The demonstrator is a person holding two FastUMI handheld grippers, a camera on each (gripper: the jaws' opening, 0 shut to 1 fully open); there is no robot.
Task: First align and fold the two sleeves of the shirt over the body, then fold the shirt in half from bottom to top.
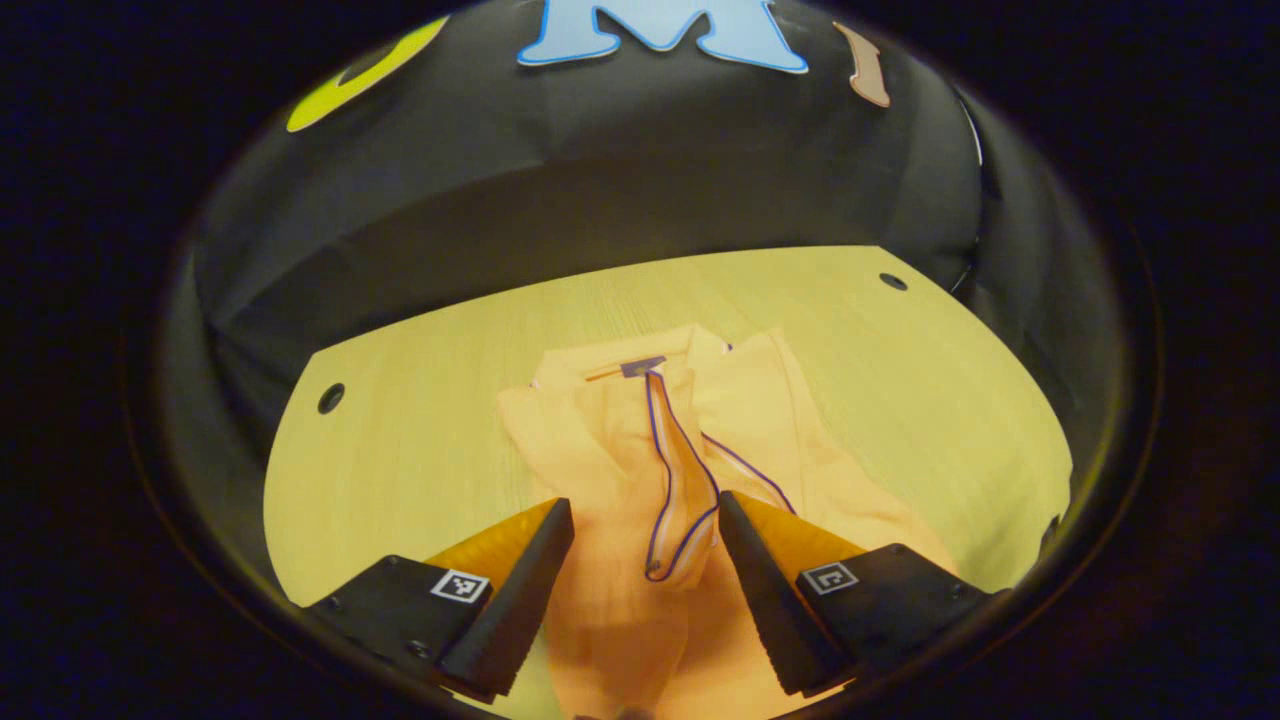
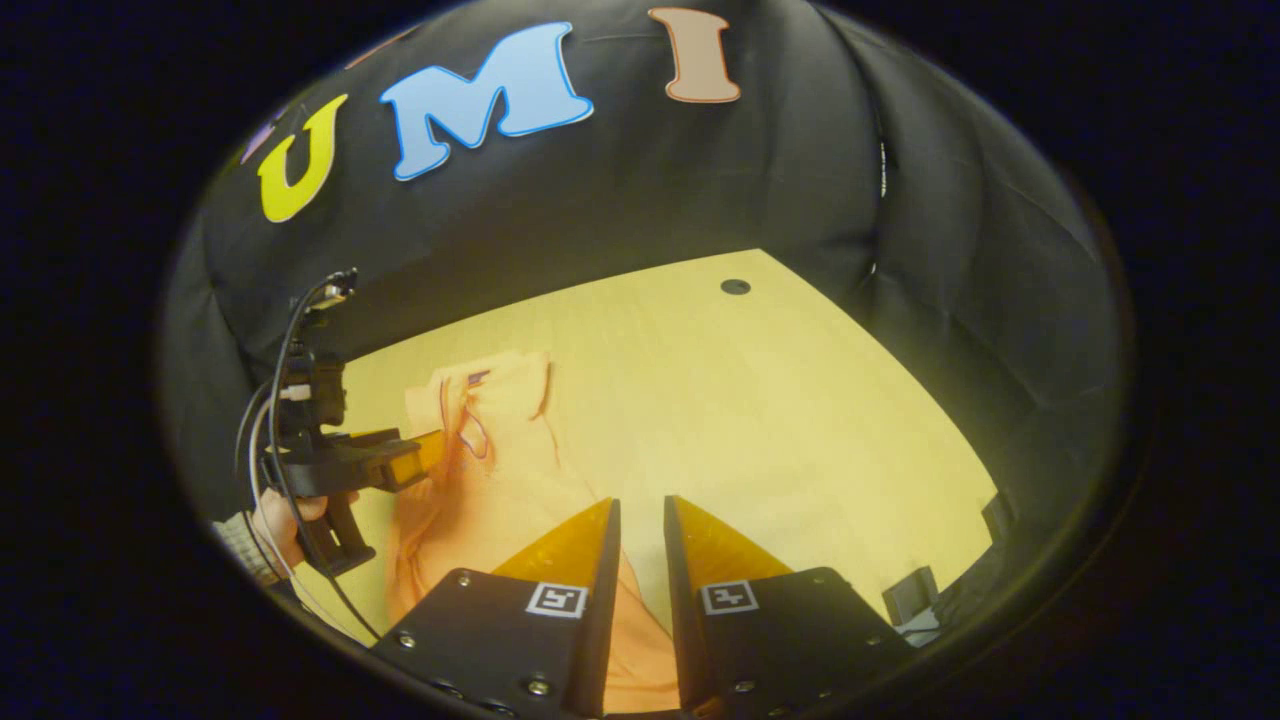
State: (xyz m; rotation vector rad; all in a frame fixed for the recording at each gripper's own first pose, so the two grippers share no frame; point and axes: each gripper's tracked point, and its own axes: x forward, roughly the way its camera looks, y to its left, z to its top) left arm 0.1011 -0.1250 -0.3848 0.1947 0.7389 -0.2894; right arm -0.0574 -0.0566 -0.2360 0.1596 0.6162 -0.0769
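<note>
The orange shirt lies on the light wooden table, collar at the far end and body running toward the near edge. A sleeve with dark-edged striped trim is folded over the middle of the body, its cuff pointing toward the near side. In the left gripper view, the left gripper hangs above the shirt with its fingers spread wide; the trimmed cuff shows in the gap between them, and neither finger presses on the cloth. In the right gripper view, the right gripper has its fingers drawn to a narrow gap; whether they pinch the shirt edge showing between them cannot be told. The same view shows the left gripper at the far left, held by a hand, with a cable looping from its body, its tip at the shirt. Round holes mark the table near its far corners.
</note>
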